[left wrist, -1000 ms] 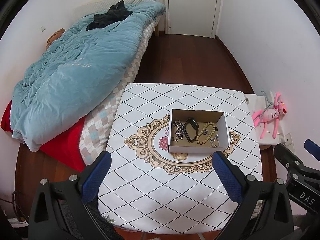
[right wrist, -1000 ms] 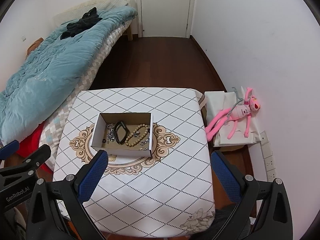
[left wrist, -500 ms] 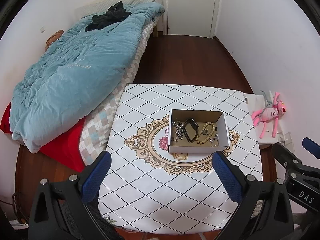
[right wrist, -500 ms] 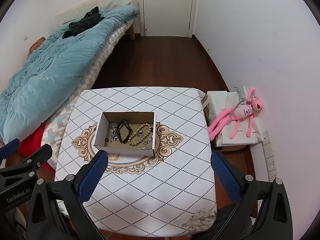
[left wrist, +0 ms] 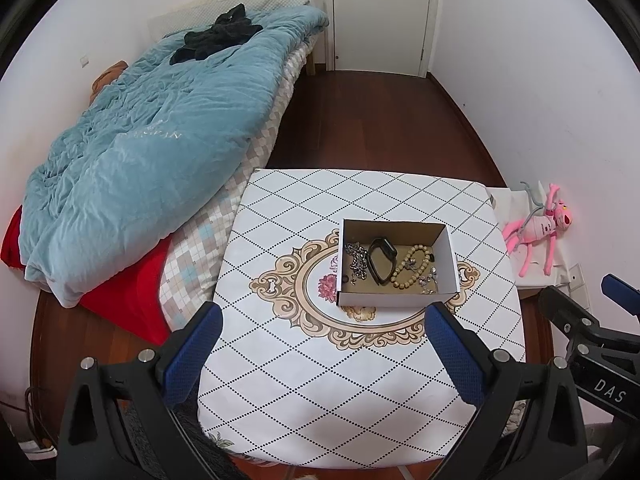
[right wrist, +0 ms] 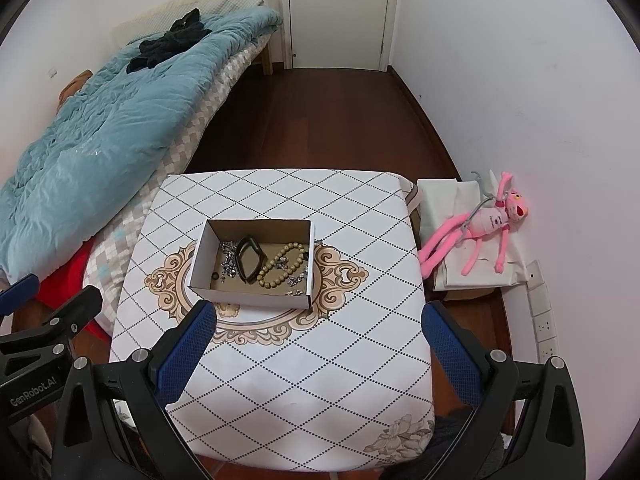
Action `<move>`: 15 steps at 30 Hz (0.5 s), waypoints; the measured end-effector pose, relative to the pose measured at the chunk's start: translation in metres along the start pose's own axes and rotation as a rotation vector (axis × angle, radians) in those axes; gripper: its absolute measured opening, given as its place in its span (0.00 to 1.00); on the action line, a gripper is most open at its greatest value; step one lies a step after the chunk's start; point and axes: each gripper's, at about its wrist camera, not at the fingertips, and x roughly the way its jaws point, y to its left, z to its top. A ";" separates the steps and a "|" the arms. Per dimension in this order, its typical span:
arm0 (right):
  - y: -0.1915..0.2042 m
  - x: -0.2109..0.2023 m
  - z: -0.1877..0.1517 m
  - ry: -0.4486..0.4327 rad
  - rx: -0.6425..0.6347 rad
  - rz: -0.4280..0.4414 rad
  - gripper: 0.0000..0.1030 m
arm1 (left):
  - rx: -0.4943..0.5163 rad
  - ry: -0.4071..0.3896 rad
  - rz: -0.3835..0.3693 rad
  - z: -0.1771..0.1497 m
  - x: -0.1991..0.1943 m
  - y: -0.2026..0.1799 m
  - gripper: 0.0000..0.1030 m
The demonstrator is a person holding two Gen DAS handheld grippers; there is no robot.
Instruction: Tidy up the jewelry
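A small open cardboard box sits at the centre of the left wrist view, on the ornate medallion printed on the worktop, and it holds all the jewelry in sight. In it, from left to right of the frame, lie a tangle of silver chain, a black band shaped like a watch strap or bangle, a string of tan beads looped in a figure of eight, and some small silver pieces at the lower right corner of the box floor. A small dark ring shows near the box's front left corner in the right wrist view. With every piece in the box and none on the cloth, the sorting looks done or close to it, though the pieces lie in one shared compartment and touch each other.

The left tool hangs at the bottom of its frame, its blue pads spread wide with nothing between them, well short of the box. The right tool is likewise spread wide and empty at the bottom of its own frame, near the box's front wall but not touching it. Both seem held back and high so the cameras take in the whole worktop

The bed with its teal duvet fills the upper left, and a pink plush toy lies at the right edge, apart from the work
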 end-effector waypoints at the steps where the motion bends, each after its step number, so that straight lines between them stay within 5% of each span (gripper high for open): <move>1: 0.000 0.000 0.000 -0.001 0.002 0.002 1.00 | 0.000 0.001 0.000 0.000 0.000 0.000 1.00; 15: 0.003 0.000 -0.002 0.000 0.000 0.005 1.00 | 0.002 -0.004 0.001 0.001 -0.001 0.000 1.00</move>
